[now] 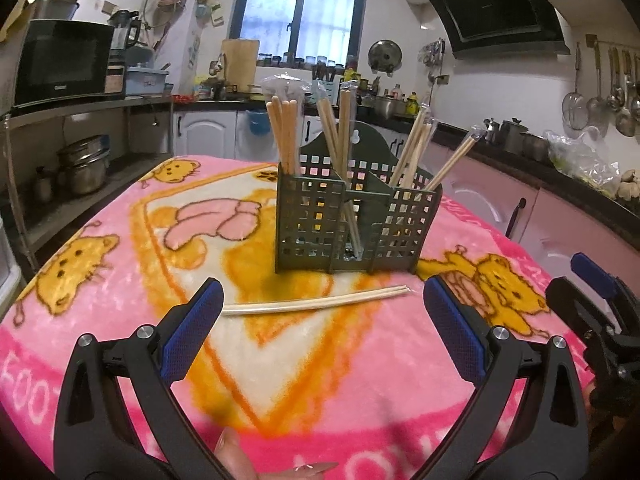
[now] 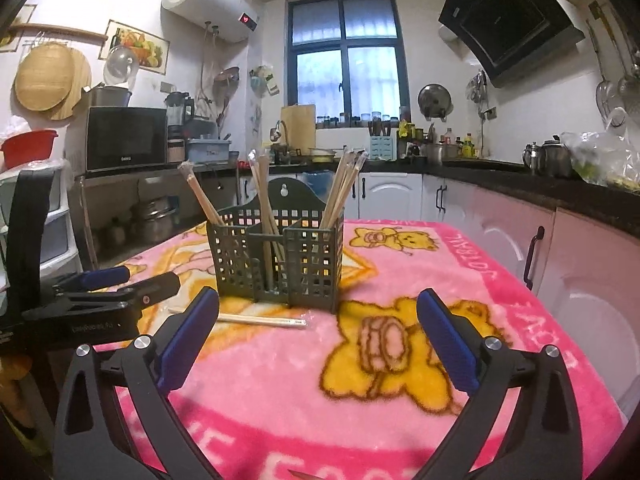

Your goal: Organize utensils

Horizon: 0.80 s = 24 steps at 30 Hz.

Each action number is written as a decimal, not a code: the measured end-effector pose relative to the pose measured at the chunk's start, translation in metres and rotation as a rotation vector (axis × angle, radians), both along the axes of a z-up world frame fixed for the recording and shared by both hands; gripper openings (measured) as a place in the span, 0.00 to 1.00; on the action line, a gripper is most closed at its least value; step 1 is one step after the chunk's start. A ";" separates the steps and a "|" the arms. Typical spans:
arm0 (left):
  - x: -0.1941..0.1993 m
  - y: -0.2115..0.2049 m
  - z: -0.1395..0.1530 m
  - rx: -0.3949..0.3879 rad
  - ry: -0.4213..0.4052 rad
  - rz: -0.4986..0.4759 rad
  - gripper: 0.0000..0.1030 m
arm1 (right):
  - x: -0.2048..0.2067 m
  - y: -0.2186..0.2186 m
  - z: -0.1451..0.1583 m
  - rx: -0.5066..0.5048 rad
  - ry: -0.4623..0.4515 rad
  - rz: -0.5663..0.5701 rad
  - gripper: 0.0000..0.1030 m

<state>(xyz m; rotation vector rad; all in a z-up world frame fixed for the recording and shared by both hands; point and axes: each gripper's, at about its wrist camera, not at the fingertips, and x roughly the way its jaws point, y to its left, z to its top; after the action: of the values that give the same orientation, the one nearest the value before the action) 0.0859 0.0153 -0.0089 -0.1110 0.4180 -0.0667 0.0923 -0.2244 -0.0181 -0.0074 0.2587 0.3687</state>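
A dark green perforated utensil holder point(image 1: 352, 224) with three compartments stands on the pink cartoon blanket point(image 1: 120, 280); it also shows in the right wrist view point(image 2: 276, 260). Wrapped wooden chopsticks point(image 1: 284, 136) stand in each compartment. One wrapped pair of chopsticks point(image 1: 316, 301) lies flat on the blanket in front of the holder, also seen in the right wrist view point(image 2: 260, 319). My left gripper point(image 1: 322, 320) is open and empty, hovering just in front of the lying pair. My right gripper point(image 2: 316, 328) is open and empty, to the right of that pair.
The right gripper's body shows at the right edge of the left wrist view point(image 1: 592, 304); the left gripper shows at the left of the right wrist view point(image 2: 100, 300). Pink cabinets point(image 2: 560, 264) and a dark counter run along the right. A shelf with a microwave point(image 1: 60, 64) stands left.
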 end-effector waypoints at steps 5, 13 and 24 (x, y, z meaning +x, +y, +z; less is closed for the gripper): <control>0.000 0.000 -0.001 0.000 0.001 -0.004 0.90 | 0.001 0.000 -0.001 0.007 0.012 -0.002 0.94; 0.000 0.001 -0.001 0.000 -0.001 -0.007 0.90 | 0.002 -0.004 -0.001 0.025 0.019 -0.014 0.94; -0.001 -0.001 -0.001 0.004 -0.008 -0.006 0.90 | -0.001 -0.006 -0.001 0.035 0.021 -0.022 0.94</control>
<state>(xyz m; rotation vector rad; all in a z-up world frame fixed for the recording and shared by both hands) 0.0849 0.0145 -0.0095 -0.1059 0.4105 -0.0720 0.0915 -0.2307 -0.0193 0.0335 0.2734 0.3514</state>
